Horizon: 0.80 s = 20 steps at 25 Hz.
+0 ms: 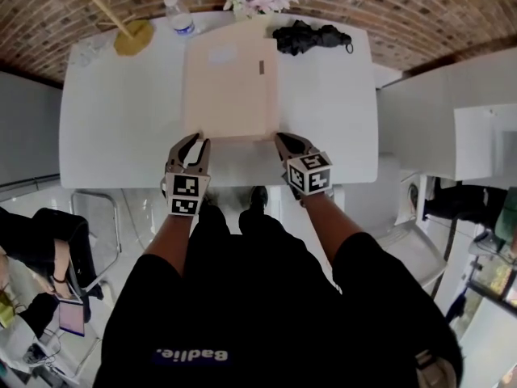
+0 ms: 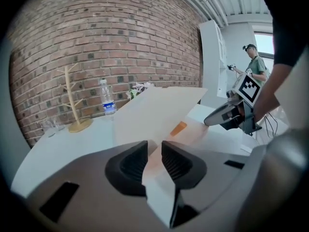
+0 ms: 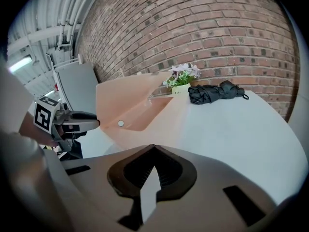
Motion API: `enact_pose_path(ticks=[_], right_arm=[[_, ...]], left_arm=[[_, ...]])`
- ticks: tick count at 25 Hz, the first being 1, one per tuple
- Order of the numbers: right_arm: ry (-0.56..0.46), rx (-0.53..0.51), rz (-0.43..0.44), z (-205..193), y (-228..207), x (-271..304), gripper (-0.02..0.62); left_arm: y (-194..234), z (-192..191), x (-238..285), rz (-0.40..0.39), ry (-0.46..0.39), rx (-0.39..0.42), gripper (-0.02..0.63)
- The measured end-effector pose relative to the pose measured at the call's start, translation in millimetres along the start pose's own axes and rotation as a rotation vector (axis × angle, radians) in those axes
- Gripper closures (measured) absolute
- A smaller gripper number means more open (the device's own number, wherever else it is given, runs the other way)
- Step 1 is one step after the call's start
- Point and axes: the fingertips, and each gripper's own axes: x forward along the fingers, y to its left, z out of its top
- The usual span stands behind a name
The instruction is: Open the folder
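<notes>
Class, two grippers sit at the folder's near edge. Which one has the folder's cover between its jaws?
The left gripper: the lifted cover runs between its pads. The right gripper has its jaws together with nothing between them.

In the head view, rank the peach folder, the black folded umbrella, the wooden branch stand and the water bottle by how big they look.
Largest: flat peach folder, by far.
Next: black folded umbrella and wooden branch stand, too alike to rank.
Smallest: clear plastic water bottle.
</notes>
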Motion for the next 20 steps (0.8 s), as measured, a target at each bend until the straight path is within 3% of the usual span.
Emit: enact_pose_path(ticks=[3, 14, 20], right_arm=[[-0.002, 0.001, 0.000, -1, 0, 2, 0.568], [0.000, -0.029, 0.016, 3, 3, 4, 0.568], [0.006, -0.038, 0.019, 1, 2, 5, 0.568]], left_arm=[[1, 5, 1, 0.004, -0.017, 0.006, 0.514], [22, 12, -10, 0.046, -0.146, -0.197, 0.532], [46, 16, -24, 0.095, -0.229, -0.385, 0.560]])
